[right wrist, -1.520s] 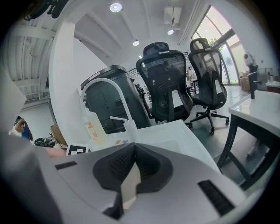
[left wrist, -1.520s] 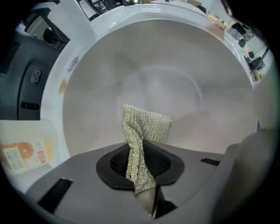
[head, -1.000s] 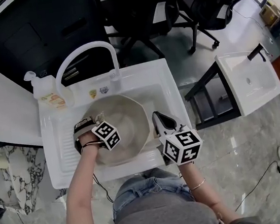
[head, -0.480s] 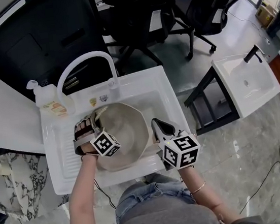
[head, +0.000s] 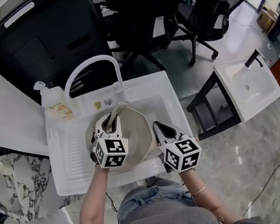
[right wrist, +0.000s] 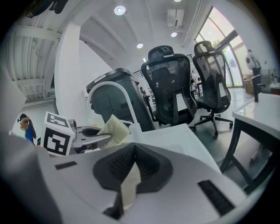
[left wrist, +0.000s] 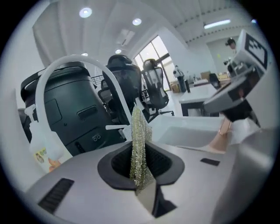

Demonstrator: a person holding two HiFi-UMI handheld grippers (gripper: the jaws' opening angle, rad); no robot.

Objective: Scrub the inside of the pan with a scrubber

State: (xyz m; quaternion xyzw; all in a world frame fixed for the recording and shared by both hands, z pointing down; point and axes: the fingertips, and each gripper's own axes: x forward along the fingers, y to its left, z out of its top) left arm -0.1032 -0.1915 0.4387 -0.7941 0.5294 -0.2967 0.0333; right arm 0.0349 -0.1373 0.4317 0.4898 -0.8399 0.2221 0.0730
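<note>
A beige round pan lies in the white sink. My left gripper hangs over the pan's middle, jaws pointing toward the faucet. It is shut on a yellow-green mesh scrubber, which stands on edge between the jaws in the left gripper view, scrubber, gripper. My right gripper sits at the pan's right rim. In the right gripper view the gripper is shut on the thin beige pan rim, with the scrubber beyond it.
A white arched faucet stands behind the basin, a soap bottle to its left. A ribbed draining board lies left of the pan. Black office chairs, a black bin and a second white sink stand around.
My left gripper has moved right from the pan's left side to over its middle, turning the scrubber toward the faucet. The right gripper has stayed on the pan rim.
</note>
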